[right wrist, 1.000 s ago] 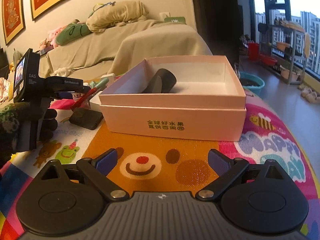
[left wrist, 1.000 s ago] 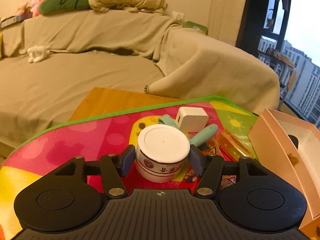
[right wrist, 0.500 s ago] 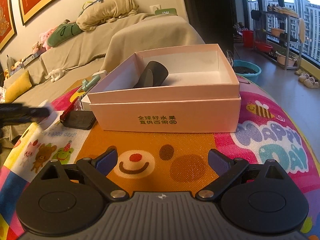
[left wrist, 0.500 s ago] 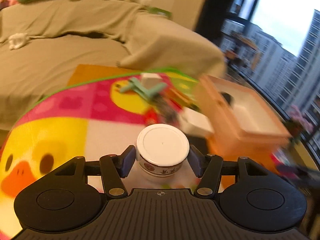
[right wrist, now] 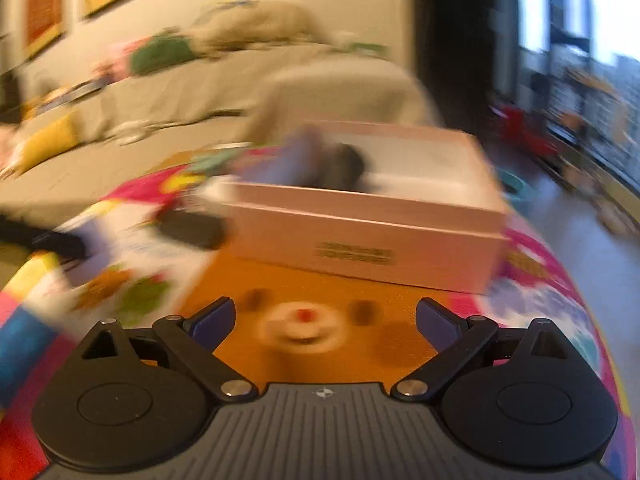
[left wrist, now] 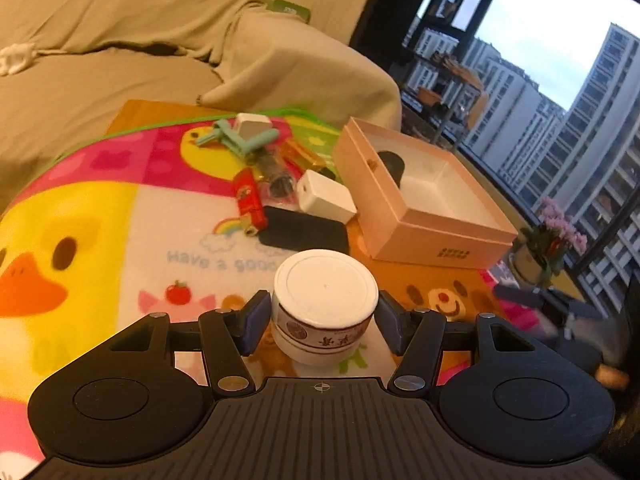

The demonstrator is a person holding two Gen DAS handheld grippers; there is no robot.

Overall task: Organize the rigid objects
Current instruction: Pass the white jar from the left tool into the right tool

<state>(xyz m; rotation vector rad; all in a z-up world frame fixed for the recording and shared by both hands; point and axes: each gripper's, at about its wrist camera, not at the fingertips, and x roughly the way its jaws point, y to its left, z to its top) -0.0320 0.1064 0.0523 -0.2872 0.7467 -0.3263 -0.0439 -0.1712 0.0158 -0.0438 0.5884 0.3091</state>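
My left gripper [left wrist: 324, 318] is shut on a small white lidded jar [left wrist: 325, 304] with a brown patterned band, held above the colourful play mat [left wrist: 100, 220]. Ahead and to the right stands an open pink box [left wrist: 424, 196] with a black roll [left wrist: 394, 164] inside. In the blurred right wrist view the same pink box [right wrist: 372, 236] sits straight ahead with the dark roll [right wrist: 344, 166] in it. My right gripper [right wrist: 325, 322] is open over the mat's orange bear face, with nothing between its fingers.
Loose items lie left of the box: a white block [left wrist: 326, 202], a black flat case [left wrist: 304, 234], a red lighter [left wrist: 250, 200], teal tools [left wrist: 244, 140] and a white charger [left wrist: 252, 126]. A draped sofa [left wrist: 120, 60] stands behind the table. Windows are on the right.
My left gripper carried the jar back and to the right, away from the cluttered items, and now looks toward the pink box. The right wrist view has shifted and blurred.
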